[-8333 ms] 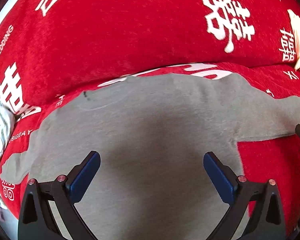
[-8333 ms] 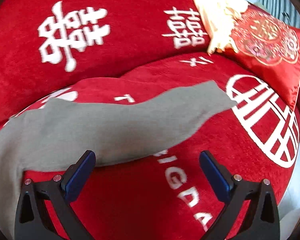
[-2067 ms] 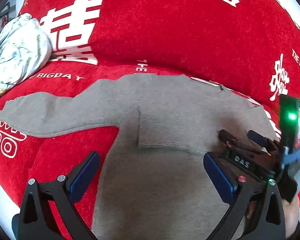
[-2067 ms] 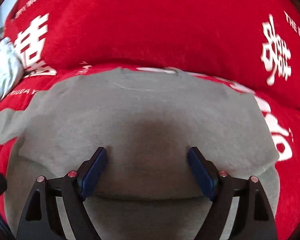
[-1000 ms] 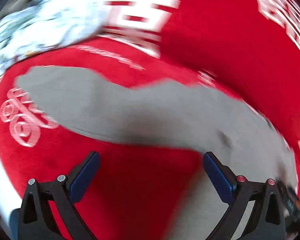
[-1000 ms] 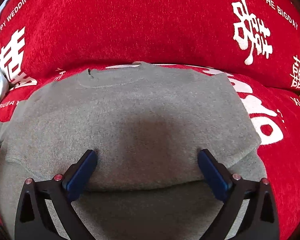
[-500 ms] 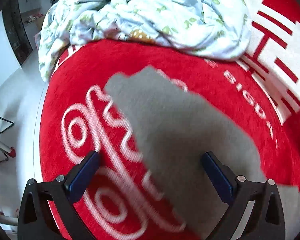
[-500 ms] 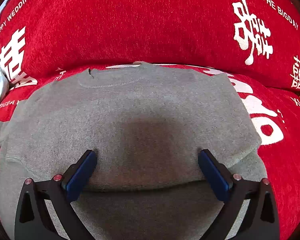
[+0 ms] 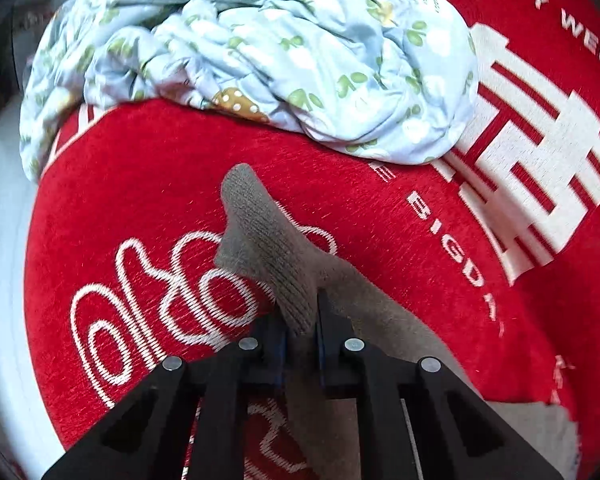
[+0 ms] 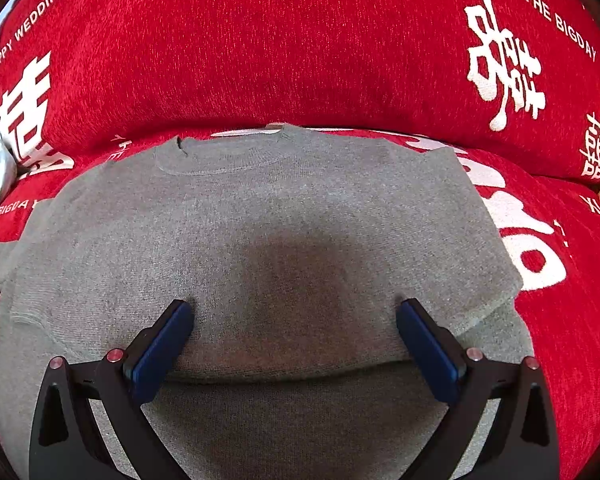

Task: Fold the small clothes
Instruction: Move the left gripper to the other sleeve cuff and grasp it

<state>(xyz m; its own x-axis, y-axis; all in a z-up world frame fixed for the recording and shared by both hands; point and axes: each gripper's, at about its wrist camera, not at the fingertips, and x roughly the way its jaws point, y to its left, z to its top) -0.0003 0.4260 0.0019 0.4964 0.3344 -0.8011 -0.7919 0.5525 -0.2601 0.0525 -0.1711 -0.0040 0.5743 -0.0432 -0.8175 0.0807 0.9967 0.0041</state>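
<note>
The left claw [image 9: 300,328] is clamping together on the ribbed cuff of one grey knitted sweater's sleeve [image 9: 268,240], which is sticking out ahead of its fingertips. The right claw [image 10: 296,332] is standing wide apart, hovering over the one grey knitted sweater [image 10: 260,220] lying ahead of it on the red plush sofa cover [image 10: 260,48], reading "HAPPY WEDDING" and "THE BIGDAY". One crumpled light-blue floral blanket [image 9: 260,52] is lying farther ahead of the left claw.

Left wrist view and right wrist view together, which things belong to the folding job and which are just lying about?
Part of the job:
grey knitted sweater
its grey ribbed sleeve cuff
left tongs, shut on the cuff
right tongs, open over the sweater

Just lying about:
crumpled light blue floral quilt
red sofa cover with white lettering, underneath
</note>
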